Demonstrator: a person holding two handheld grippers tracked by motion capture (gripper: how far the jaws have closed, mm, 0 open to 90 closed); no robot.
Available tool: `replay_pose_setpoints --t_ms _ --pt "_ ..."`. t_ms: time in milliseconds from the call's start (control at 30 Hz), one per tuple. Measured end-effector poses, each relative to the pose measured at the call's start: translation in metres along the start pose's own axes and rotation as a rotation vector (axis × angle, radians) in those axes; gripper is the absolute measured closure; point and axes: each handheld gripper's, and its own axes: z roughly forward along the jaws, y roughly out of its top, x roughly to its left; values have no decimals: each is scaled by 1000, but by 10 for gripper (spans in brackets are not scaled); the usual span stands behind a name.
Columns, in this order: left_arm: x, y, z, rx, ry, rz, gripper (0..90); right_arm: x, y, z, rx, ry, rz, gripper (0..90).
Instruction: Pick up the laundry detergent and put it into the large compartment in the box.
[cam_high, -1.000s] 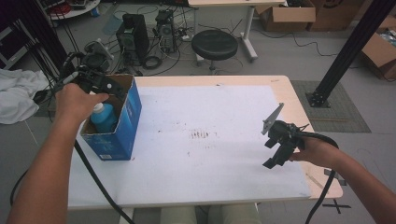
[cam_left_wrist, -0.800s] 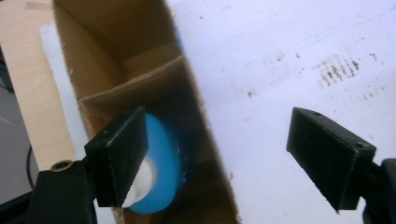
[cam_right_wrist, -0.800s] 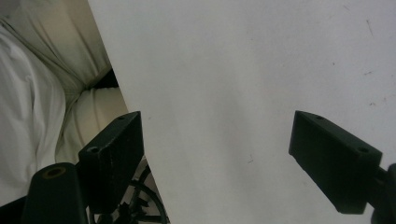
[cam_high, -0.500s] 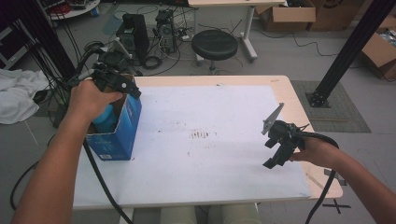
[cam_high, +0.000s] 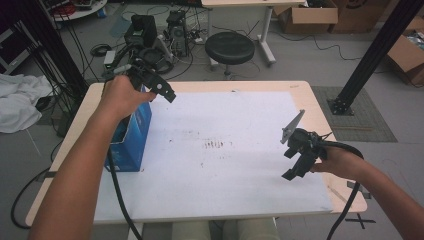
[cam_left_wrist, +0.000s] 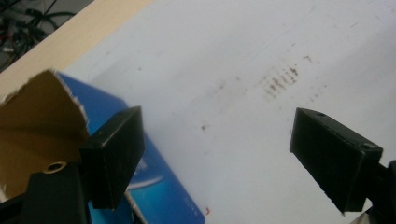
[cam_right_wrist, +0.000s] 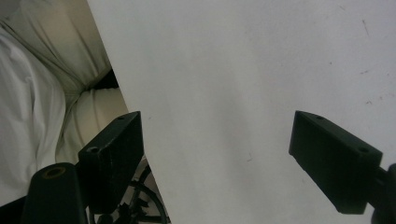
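High view shows the left gripper (cam_high: 162, 90) above the blue box (cam_high: 131, 142), jaws just opened wide and empty, while the right gripper (cam_high: 295, 162) hovers with jaws spread.

Bench (cam_high: 225, 200) surface: white sheet (cam_high: 225, 125) is flat and bare from centre to far edge, giving open passage between the two tools. Sole obstacle: blue box (cam_high: 131, 142) standing at the left edge, top flaps open, directly under the left tool (cam_high: 162, 92). Right tool (cam_high: 295, 160) hangs over clear sheet near the right edge.
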Motion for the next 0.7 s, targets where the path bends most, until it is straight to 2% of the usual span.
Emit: replay_pose_setpoints --t_ms 67,267,600,700 --pt "-5 6 2 -3 -2 28 190 0 0 0 -1 -1 1 176" --pt "-18 22 14 10 -41 100 190 -1 0 -2 -3 -5 3 176" --pt "-33 39 37 47 -80 197 190 -3 2 -1 0 -2 7 176" --pt "-35 42 43 60 -76 213 191 -4 2 0 0 -2 11 176"
